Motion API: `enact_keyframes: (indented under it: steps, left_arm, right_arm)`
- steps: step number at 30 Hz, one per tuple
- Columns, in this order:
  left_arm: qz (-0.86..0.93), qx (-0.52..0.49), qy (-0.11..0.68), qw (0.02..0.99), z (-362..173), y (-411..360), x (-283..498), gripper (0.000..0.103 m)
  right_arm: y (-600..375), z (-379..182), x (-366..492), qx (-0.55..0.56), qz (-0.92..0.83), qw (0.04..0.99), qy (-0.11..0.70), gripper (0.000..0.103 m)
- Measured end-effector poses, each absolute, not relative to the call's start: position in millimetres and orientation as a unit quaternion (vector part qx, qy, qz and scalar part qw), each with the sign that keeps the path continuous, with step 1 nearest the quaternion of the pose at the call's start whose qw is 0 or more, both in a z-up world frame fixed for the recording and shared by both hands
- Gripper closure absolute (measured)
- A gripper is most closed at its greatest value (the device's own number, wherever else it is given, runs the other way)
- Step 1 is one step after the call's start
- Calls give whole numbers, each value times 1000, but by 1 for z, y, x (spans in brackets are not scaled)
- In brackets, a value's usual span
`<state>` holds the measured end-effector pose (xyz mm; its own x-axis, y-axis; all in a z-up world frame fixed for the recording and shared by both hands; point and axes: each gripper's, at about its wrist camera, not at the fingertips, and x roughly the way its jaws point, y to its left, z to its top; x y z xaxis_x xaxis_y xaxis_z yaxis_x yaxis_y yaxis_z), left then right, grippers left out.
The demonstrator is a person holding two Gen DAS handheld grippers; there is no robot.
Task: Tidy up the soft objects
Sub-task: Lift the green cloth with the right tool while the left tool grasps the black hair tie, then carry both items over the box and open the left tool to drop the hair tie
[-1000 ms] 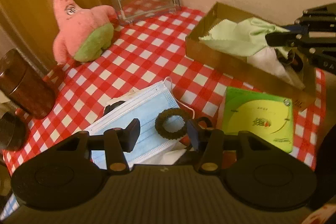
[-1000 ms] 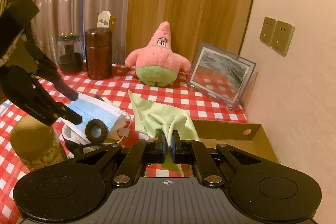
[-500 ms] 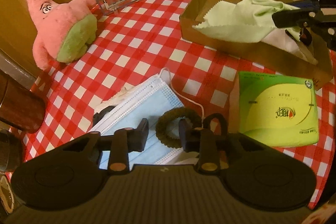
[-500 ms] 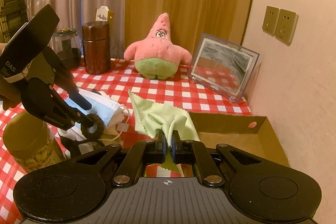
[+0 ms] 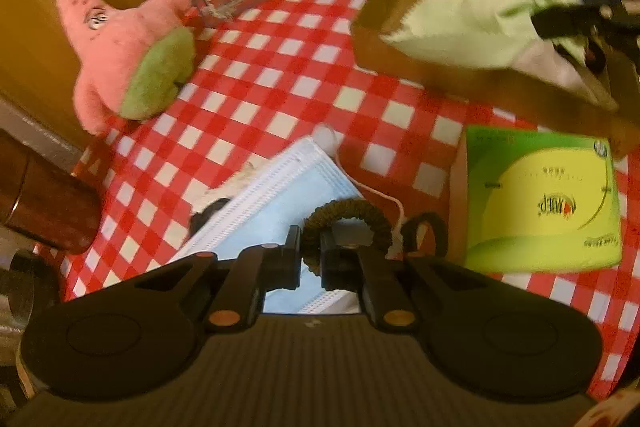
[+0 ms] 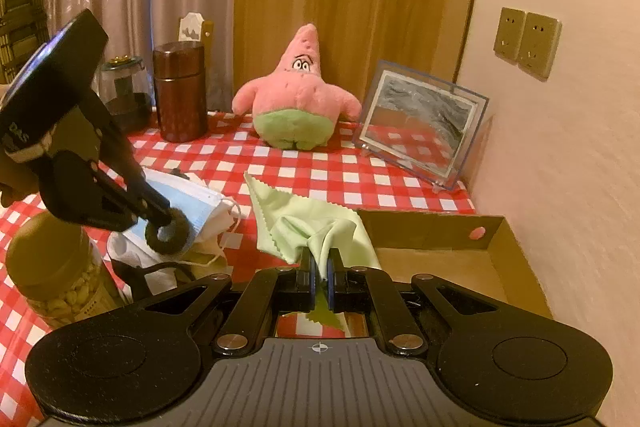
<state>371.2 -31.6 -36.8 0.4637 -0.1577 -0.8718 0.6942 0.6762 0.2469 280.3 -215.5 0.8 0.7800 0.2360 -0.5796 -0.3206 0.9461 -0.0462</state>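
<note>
1. The left gripper [image 5: 310, 247] has its fingers drawn almost together on the near side of a dark scrunchie [image 5: 347, 223]; one finger sits outside the ring and the other inside it, and the band is pinched between them.
2. The scrunchie lies on a blue mask [image 5: 280, 203] directly under and ahead of the left gripper; the mask's white ear loop [image 5: 384, 197] trails off just to the gripper's right.
3. A second dark band [image 5: 425, 231] sits just right of the scrunchie, partly hidden behind the gripper's right finger.
4. A green packet [image 5: 540, 203] rests to the right of the left gripper, on the red checked cloth [image 5: 280, 67].
5. The right gripper [image 6: 319, 277] is closed tight on a fold of a green cloth [image 6: 308, 223], which bunches up ahead of the fingertips and fans out to the gripper's left and forward.
6. Part of the green cloth hangs over the near left corner of a cardboard box [image 6: 496, 259]; the box lies ahead and to the right of the right gripper.
7. A pink plush [image 6: 298, 103] sits upright far ahead of the right gripper, against the curtain; from the left gripper it lies far forward and to the left.
8. A framed picture [image 6: 420, 131] leans near the wall, right of the plush.
9. A brown canister [image 6: 180, 91] stands left of the plush, and a jar [image 6: 56, 267] stands close to the right gripper's left.
</note>
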Motion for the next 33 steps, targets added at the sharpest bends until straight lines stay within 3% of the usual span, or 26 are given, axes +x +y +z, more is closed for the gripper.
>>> enact_keyframes:
  steps: [13, 33]
  left_arm:
    - [-210, 208, 394, 870, 33, -20, 333, 96]
    - [-192, 46, 376, 905, 65, -54, 233, 96]
  right_arm:
    - [-221, 28, 250, -57, 142, 950, 271, 98]
    - [-276, 49, 173, -21, 102, 959, 264, 98]
